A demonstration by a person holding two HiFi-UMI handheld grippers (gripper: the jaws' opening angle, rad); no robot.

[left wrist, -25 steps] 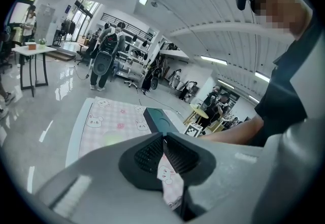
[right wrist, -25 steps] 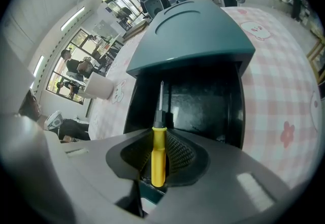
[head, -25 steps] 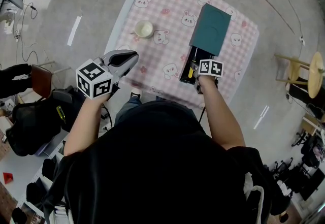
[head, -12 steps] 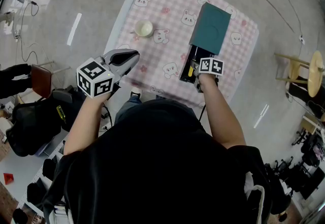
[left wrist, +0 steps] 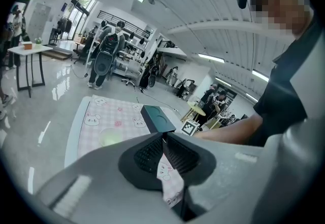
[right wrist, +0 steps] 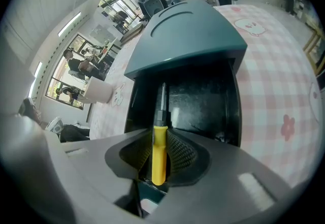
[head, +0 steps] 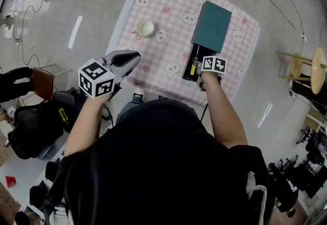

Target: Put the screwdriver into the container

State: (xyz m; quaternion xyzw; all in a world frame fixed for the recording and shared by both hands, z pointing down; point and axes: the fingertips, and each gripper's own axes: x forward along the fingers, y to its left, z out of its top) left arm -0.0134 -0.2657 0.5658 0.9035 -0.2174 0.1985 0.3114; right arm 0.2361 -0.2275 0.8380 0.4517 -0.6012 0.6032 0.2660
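1. Jaws of the right gripper (right wrist: 160, 139) clamp the yellow handle of the screwdriver (right wrist: 159, 152), centre frame; its shaft points into the open container (right wrist: 203, 101).
2. Jaws of the left gripper (left wrist: 163, 136) are closed, empty.
3. Risk: released here, the handle may catch the container's near rim and tip out.
4. The tip blurs into the dark interior beneath the teal lid (right wrist: 183, 35).

Yellow-handled screwdriver (right wrist: 159, 152); teal container (head: 211, 27); pink checked tablecloth (head: 168, 35).
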